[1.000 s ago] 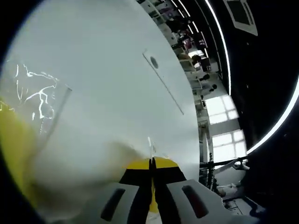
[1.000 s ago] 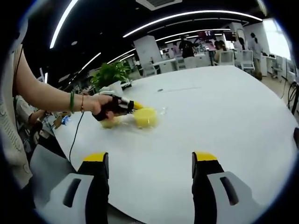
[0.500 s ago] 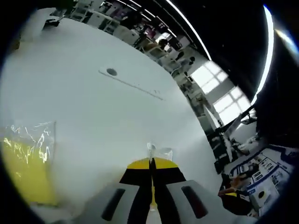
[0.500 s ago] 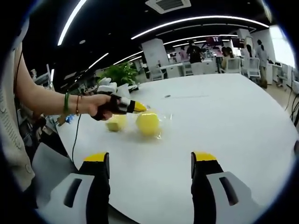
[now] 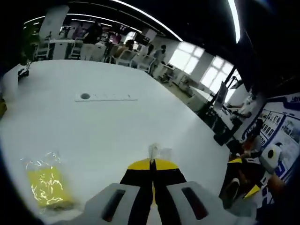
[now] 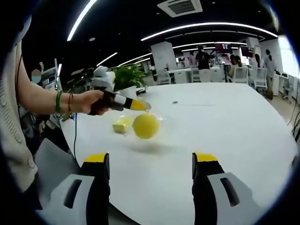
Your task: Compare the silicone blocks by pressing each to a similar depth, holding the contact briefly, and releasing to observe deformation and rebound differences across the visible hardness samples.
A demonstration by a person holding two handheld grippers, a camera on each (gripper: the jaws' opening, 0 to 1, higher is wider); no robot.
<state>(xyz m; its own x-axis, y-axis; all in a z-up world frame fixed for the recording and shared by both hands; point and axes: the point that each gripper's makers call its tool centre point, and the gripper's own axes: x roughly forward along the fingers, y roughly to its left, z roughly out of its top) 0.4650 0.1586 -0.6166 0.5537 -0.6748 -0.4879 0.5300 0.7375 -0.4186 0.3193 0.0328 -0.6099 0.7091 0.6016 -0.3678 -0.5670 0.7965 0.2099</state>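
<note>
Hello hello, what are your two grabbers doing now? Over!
Left gripper shut on clear bag corner, bagged yellow block dangling above white table. Right gripper open, empty. Second bagged block lies on table.

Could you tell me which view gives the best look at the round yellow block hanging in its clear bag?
The right gripper view: the round yellow block hangs whole in its clear bag from the left claw, above the white table. The left gripper view shows just a pinched scrap of bag.
</note>
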